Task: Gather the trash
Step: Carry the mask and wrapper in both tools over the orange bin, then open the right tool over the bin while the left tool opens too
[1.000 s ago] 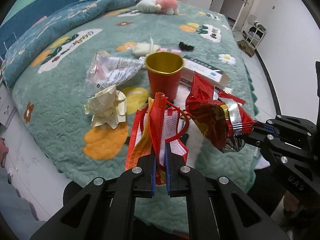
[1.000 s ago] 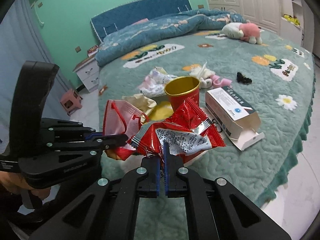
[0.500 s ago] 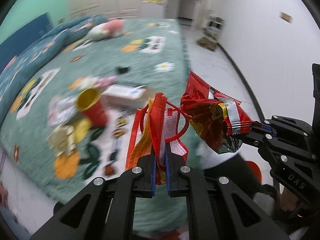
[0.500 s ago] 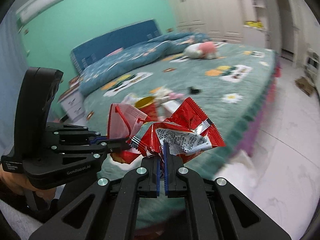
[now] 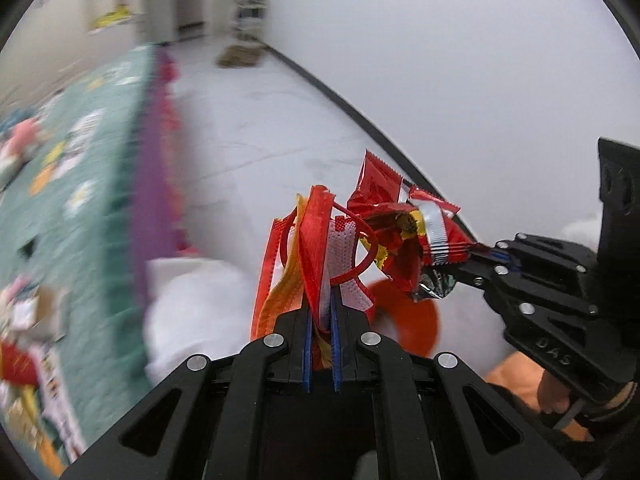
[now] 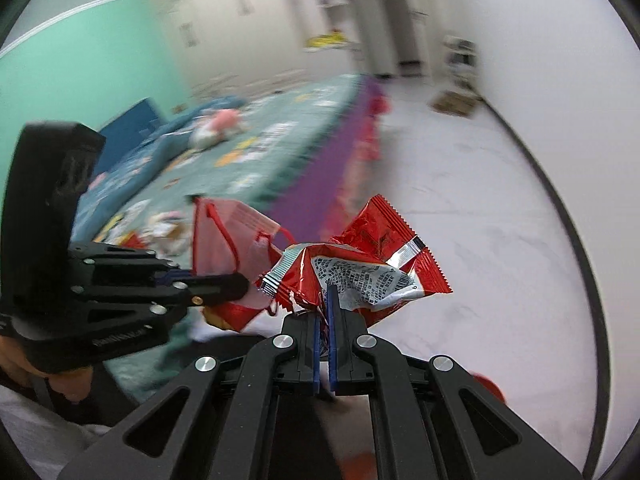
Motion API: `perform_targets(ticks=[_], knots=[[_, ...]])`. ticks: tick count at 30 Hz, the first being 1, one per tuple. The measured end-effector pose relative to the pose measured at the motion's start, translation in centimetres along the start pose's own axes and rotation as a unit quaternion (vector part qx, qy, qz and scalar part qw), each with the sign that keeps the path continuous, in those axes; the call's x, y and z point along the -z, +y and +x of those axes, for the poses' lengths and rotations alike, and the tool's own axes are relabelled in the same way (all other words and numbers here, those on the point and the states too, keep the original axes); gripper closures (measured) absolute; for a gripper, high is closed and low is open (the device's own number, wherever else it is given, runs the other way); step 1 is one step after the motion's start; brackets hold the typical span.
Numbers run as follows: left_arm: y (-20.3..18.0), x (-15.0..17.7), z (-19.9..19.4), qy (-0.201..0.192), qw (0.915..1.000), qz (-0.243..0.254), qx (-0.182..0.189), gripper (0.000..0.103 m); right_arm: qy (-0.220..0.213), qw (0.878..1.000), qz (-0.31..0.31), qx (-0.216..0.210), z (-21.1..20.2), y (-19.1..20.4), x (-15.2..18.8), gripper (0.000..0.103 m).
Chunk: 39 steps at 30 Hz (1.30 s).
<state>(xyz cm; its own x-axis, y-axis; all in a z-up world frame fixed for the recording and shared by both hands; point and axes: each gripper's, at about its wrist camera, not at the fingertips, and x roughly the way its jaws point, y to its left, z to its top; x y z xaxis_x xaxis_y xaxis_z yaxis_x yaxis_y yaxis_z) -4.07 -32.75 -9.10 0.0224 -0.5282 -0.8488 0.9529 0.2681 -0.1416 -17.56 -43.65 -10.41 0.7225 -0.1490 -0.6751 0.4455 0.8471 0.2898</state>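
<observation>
Trash held above the white floor [image 5: 256, 148]

A red face mask [image 5: 320, 248] is clamped by the left gripper [image 5: 321, 320]; a red snack wrapper [image 6: 360, 268] is pinched by the right gripper [image 6: 325, 320].

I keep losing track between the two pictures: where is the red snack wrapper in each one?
Left wrist view: red snack wrapper right of centre, pinched by the right gripper entering from the right.
Right wrist view: red snack wrapper at centre, just above that gripper's fingers.
Shared landmark: the green bed, on the left.
</observation>
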Motion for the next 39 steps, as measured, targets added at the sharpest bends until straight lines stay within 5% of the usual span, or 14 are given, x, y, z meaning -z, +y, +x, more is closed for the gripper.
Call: perform_targets(ticks=[5,10,18,25,31,33,39], knots=[[-4.2,-1.5,5.7,0.053,0.9955,0.041,0.066,0.094,0.031,0.995,0.071,0.056,-0.7,-7.3,3.9,0.1],[-6.0,-1.8,12.1,0.121,0.984,0.043,0.124,0.094,0.077,0.985,0.136,0.067,1.3,-12.7,7.8,0.1],[-8.2,-1.4,19.9,0.196,0.9683,0.073,0.136,0.094,0.122,0.963,0.23,0.077,3.1,-18.6,13.9,0.1],[-8.1,-0.7,19.9,0.211,0.9671,0.059,0.129,0.094,0.163,0.948,0.263,0.076,7.9,-20.3,16.3,0.098],[-9.1,-0.6,20.7,0.226,0.9642,0.056,0.128,0.094,0.177,0.946,0.261,0.08,9.0,-20.6,16.8,0.079],[-9.3,-0.5,21.0,0.232,0.9626,0.057,0.128,0.094,0.175,0.945,0.265,0.083,8.8,-20.8,17.0,0.063],[-10.1,-0.3,22.2,0.244,0.9582,0.068,0.134,0.094,0.159,0.947,0.259,0.106,7.5,-20.7,16.4,0.061]])
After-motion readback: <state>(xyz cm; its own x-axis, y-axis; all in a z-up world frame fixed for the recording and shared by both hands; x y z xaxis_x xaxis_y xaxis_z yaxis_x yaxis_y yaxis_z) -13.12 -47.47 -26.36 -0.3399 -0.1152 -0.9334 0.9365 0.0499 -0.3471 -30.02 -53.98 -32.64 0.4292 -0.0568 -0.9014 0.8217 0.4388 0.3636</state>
